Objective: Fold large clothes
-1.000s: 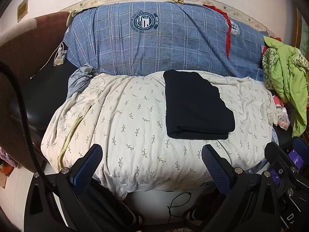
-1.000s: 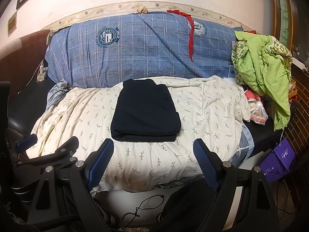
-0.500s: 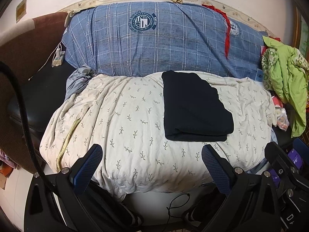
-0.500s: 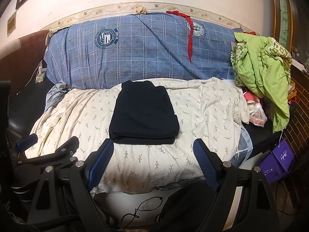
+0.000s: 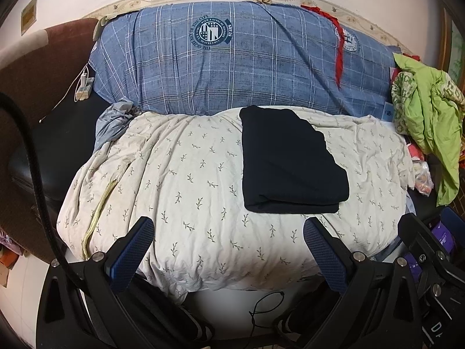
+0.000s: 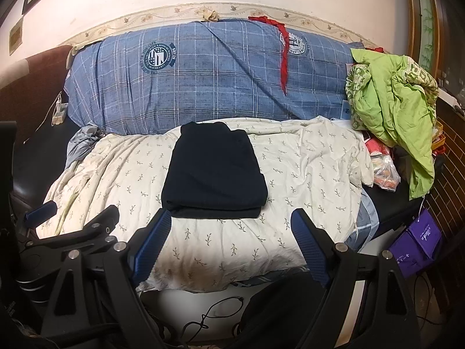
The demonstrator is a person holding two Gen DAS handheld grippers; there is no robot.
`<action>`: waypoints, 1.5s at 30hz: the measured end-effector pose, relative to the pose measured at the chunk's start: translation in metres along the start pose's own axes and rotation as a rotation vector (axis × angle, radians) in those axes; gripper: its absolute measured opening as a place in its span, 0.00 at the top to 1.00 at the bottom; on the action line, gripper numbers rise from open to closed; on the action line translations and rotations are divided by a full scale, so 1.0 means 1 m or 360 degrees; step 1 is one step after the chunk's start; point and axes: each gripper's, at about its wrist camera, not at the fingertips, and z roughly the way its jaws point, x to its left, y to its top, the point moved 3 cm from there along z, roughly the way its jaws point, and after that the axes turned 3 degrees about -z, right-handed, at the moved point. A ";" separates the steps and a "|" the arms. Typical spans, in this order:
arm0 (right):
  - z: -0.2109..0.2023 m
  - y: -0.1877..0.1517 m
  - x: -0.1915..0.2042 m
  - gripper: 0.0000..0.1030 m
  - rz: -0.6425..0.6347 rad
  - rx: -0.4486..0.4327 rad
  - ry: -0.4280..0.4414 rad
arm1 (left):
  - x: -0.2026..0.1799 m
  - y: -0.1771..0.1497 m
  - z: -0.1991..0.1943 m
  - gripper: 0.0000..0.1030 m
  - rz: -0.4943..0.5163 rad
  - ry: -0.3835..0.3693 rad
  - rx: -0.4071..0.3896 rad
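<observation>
A dark navy garment (image 5: 287, 160) (image 6: 213, 171) lies folded into a flat rectangle on the cream leaf-print quilt (image 5: 186, 186) (image 6: 305, 168). My left gripper (image 5: 229, 232) hangs open in front of the quilt's near edge, nothing between its blue pads, the garment ahead and to its right. My right gripper (image 6: 229, 224) also stands open and empty just short of the garment's near folded edge. Part of the left gripper (image 6: 72, 232) shows at the lower left of the right wrist view.
A blue plaid bolster (image 5: 238, 64) (image 6: 209, 78) backs the quilt. A crumpled green cloth (image 5: 430, 119) (image 6: 398, 107) is heaped at the right above plastic bags (image 6: 383, 171). A purple bag (image 6: 418, 247) stands on the floor. Black cables (image 6: 209, 317) lie below.
The view has shifted a little in both cameras, with the folded garment sliding slightly left and up. Both grippers stay open as before.
</observation>
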 end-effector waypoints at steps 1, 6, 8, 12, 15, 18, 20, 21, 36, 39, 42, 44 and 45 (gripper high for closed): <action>0.000 0.000 0.000 0.18 0.0002 0.0002 -0.0002 | -0.001 0.000 0.001 0.01 0.0002 -0.0002 0.0003; 0.005 -0.001 -0.002 0.18 0.0009 0.0022 -0.0002 | -0.001 0.000 0.006 0.01 0.0004 -0.0005 0.0027; 0.007 -0.001 -0.002 0.18 0.0012 0.0029 0.0000 | -0.002 0.001 0.008 0.01 0.0004 -0.0006 0.0032; 0.010 0.000 -0.003 0.18 0.0011 0.0038 0.0000 | -0.004 0.002 0.012 0.01 0.0001 -0.0010 0.0046; 0.014 0.001 -0.003 0.18 0.0015 0.0051 0.0003 | -0.003 0.003 0.017 0.01 0.0004 -0.0011 0.0059; 0.019 0.001 -0.003 0.18 0.0022 0.0066 0.0007 | -0.003 0.003 0.021 0.01 0.0008 -0.0009 0.0071; 0.022 0.001 -0.002 0.18 0.0025 0.0077 0.0009 | -0.003 0.004 0.025 0.01 0.0004 -0.0009 0.0079; 0.023 0.001 -0.002 0.18 0.0025 0.0080 0.0010 | -0.002 0.004 0.026 0.01 0.0002 -0.0010 0.0082; 0.053 0.011 0.005 0.18 0.0024 0.0121 0.0051 | -0.001 0.020 0.057 0.01 -0.0008 -0.0004 0.0136; 0.059 0.017 0.003 0.18 0.0061 0.0044 0.0150 | -0.001 0.026 0.065 0.01 -0.0007 0.0004 0.0127; 0.082 0.024 -0.005 0.26 0.0154 -0.0012 0.0241 | 0.000 0.033 0.074 0.01 -0.0020 0.0024 0.0119; 0.115 0.027 -0.013 0.51 0.0217 0.0023 0.0295 | 0.001 0.037 0.078 0.01 -0.0022 0.0041 0.0113; 0.134 0.028 -0.013 0.51 0.0212 0.0054 0.0267 | 0.001 0.039 0.081 0.01 -0.0024 0.0047 0.0116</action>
